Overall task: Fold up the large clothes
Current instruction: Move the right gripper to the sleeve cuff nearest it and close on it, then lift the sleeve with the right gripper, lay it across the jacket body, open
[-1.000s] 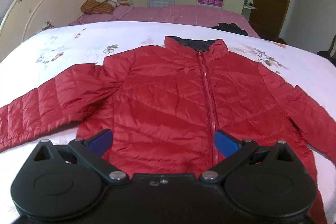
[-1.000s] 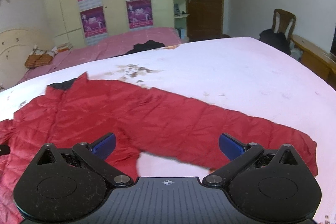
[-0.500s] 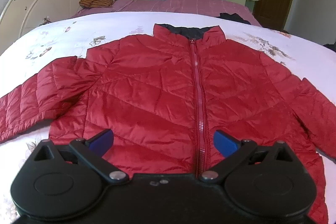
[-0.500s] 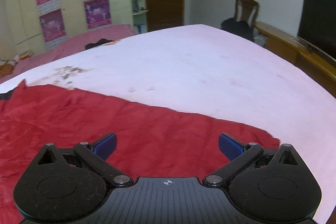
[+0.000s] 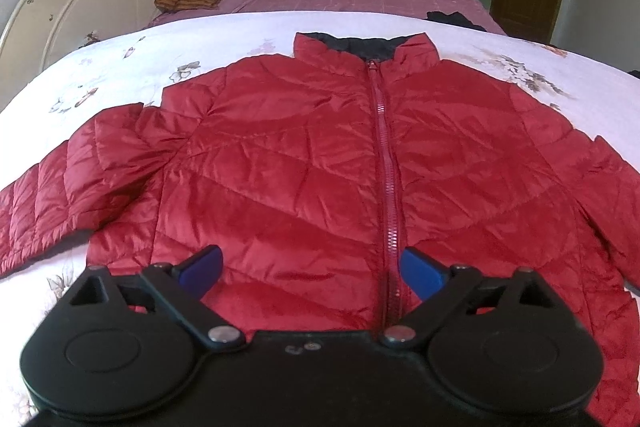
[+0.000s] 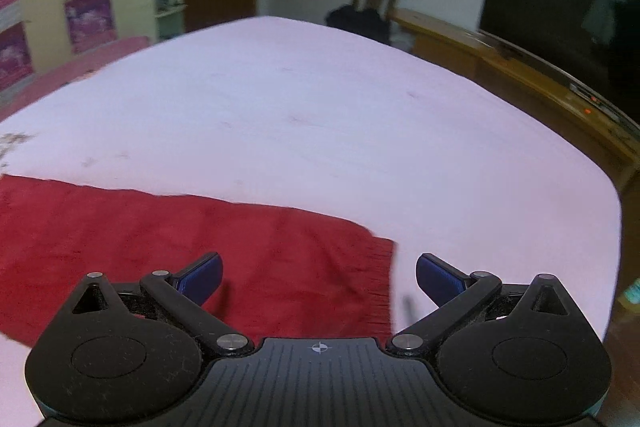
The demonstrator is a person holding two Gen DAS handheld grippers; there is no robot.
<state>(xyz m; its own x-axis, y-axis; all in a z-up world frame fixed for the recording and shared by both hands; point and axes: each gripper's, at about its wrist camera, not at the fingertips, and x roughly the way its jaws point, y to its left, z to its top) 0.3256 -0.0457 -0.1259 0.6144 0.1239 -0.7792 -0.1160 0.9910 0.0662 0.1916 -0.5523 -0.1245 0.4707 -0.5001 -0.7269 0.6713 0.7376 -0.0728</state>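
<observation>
I am looking down at a red quilted puffer jacket (image 5: 320,167) lying front-up and zipped on the white floral bedspread (image 5: 120,67), collar toward the far side and both sleeves spread outward. My left gripper (image 5: 310,267) is hovering above the lower front of the jacket, near the hem, with its jaws spread wide and nothing between them; the zipper (image 5: 386,187) is running up just inside the right-hand blue pad (image 5: 420,273).

My right gripper (image 6: 318,281) is hanging over the end of the jacket's right sleeve (image 6: 180,247), jaws equally wide apart and holding nothing. The cuff (image 6: 384,279) is sitting between the two pads in that view, though I cannot tell whether either one is touching the fabric (the picture is a little blurred there).

I am judging this to be the very start of the fold: the garment is laid flat and no part is turned over yet. The next move, as I am reading it, is calling for the right gripper to drop onto the cuff, pinch it, and carry the sleeve across the chest. The slippery, puffy shell is likely to need a deep bite rather than a fingertip nip.
</observation>
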